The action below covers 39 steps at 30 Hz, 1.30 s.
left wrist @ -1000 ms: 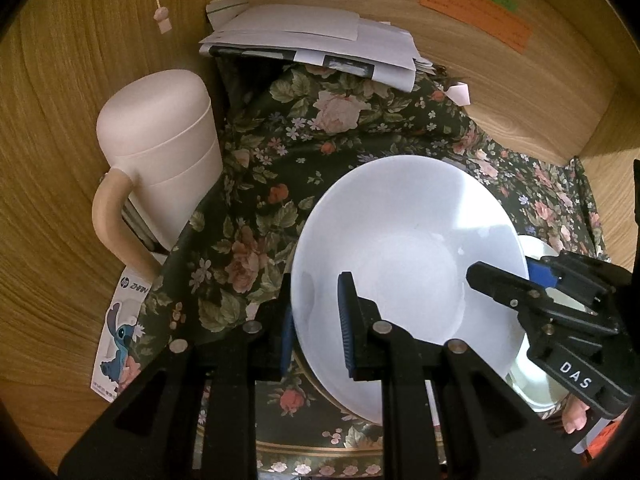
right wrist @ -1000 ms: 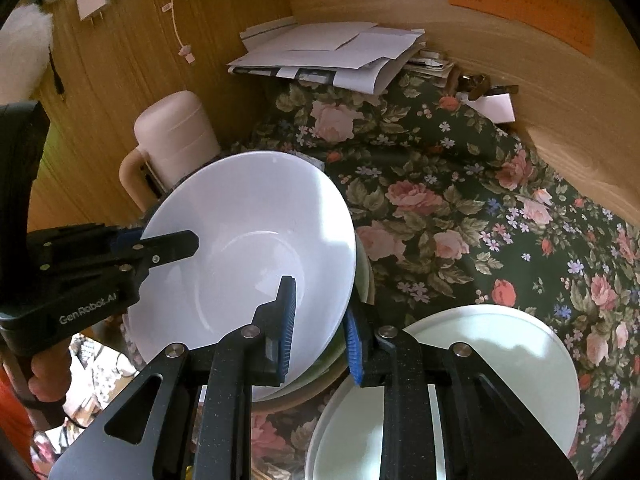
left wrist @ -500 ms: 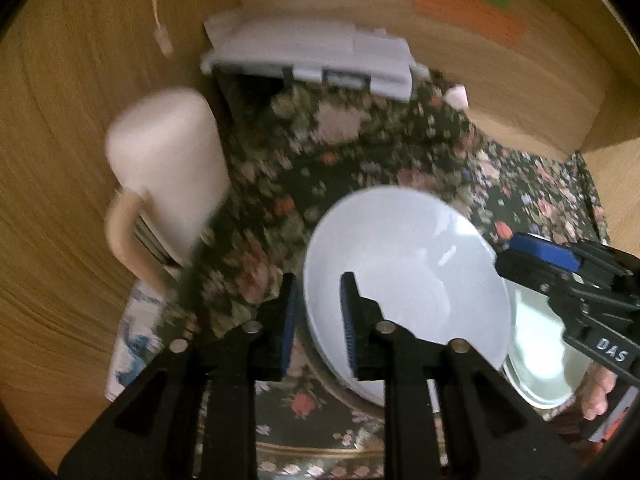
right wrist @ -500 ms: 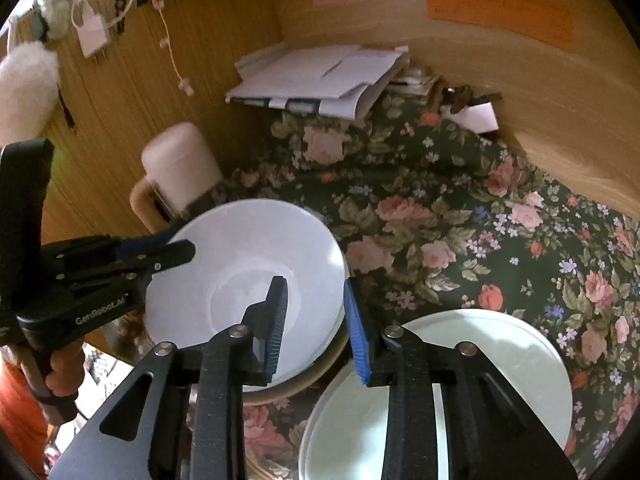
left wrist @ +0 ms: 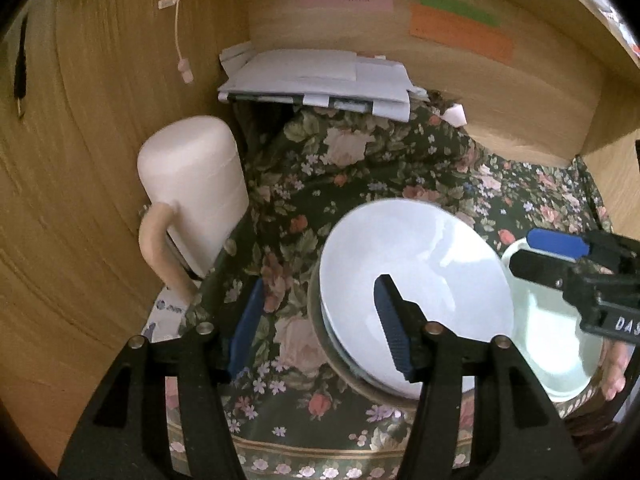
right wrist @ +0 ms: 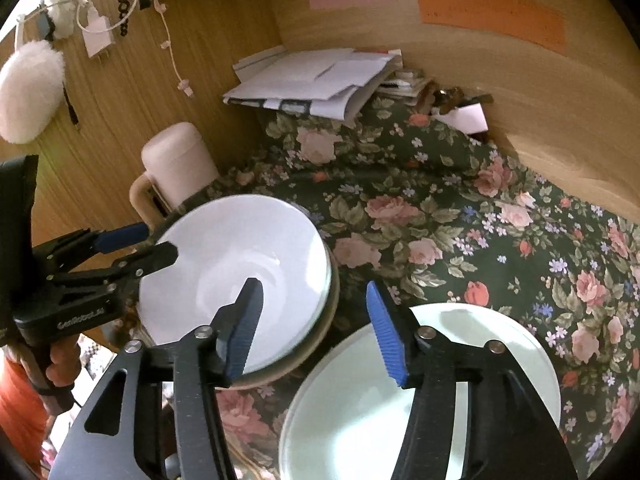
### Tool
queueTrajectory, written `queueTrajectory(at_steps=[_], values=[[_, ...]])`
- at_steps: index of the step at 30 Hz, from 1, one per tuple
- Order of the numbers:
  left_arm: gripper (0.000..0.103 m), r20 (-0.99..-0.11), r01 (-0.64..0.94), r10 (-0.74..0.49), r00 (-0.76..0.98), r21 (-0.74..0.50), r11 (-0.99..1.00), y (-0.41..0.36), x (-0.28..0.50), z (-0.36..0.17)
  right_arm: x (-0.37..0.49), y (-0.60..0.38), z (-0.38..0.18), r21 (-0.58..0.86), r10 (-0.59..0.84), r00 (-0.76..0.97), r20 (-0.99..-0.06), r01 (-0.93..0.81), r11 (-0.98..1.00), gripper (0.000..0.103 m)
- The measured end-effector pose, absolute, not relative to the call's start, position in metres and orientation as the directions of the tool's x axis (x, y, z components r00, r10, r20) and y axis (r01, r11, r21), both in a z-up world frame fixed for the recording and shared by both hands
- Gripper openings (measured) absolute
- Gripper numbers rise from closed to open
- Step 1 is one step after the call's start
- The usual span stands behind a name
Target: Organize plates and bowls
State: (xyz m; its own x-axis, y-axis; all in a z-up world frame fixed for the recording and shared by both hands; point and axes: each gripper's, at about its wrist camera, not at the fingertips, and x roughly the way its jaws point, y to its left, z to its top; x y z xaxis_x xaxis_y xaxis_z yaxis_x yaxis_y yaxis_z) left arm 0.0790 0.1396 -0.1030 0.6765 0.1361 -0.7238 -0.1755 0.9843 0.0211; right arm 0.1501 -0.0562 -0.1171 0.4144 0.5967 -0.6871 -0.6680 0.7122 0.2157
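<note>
A white bowl (left wrist: 416, 280) (right wrist: 236, 276) rests nested on top of other dishes on the floral cloth. My left gripper (left wrist: 320, 320) is open, its jaws spread across the bowl's left rim, one pad over the bowl. My right gripper (right wrist: 316, 328) is open, its jaws spread over the gap between the bowl and a pale green plate (right wrist: 440, 400) (left wrist: 556, 344) at the right. Neither gripper holds anything.
A cream lidded mug (left wrist: 192, 196) (right wrist: 172, 168) stands left of the bowl by the wooden wall. A stack of papers (left wrist: 320, 80) (right wrist: 316, 80) lies at the back. Coloured notes (right wrist: 492, 12) are stuck on the back wall. The floral cloth (right wrist: 460, 220) stretches to the right.
Both grippers were shut on the bowl's rim, holding it up. They lowered it onto the stack, opened and pulled back a little.
</note>
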Motion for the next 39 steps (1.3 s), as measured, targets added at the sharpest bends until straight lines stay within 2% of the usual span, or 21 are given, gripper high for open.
queueTrajectory(at_steps=[17, 22, 26, 30, 39], values=[[0.061, -0.801, -0.174, 0.042, 0.598, -0.079, 0.982, 0.142, 0.088, -0.147, 0.161, -0.03, -0.148, 0.247, 0.581, 0.291, -0.76, -0.698, 0.672, 0.05], [0.061, -0.801, -0.168, 0.019, 0.598, -0.103, 0.98, 0.14, 0.088, -0.153, 0.168, -0.027, -0.158, 0.304, 0.591, 0.228, -0.774, -0.685, 0.662, 0.05], [0.055, -0.798, -0.135, 0.004, 0.602, -0.097, 0.986, 0.135, 0.088, -0.154, 0.171, -0.022, -0.165, 0.337, 0.596, 0.188, -0.781, -0.677, 0.655, 0.039], [0.051, -0.809, -0.126, -0.039, 0.586, -0.138, 0.982, 0.134, 0.092, -0.157, 0.168, -0.017, -0.168, 0.31, 0.582, 0.211, -0.785, -0.68, 0.665, 0.037], [0.048, -0.793, -0.175, 0.011, 0.609, -0.121, 0.977, 0.13, 0.091, -0.158, 0.168, -0.017, -0.166, 0.306, 0.579, 0.244, -0.778, -0.657, 0.689, 0.034]])
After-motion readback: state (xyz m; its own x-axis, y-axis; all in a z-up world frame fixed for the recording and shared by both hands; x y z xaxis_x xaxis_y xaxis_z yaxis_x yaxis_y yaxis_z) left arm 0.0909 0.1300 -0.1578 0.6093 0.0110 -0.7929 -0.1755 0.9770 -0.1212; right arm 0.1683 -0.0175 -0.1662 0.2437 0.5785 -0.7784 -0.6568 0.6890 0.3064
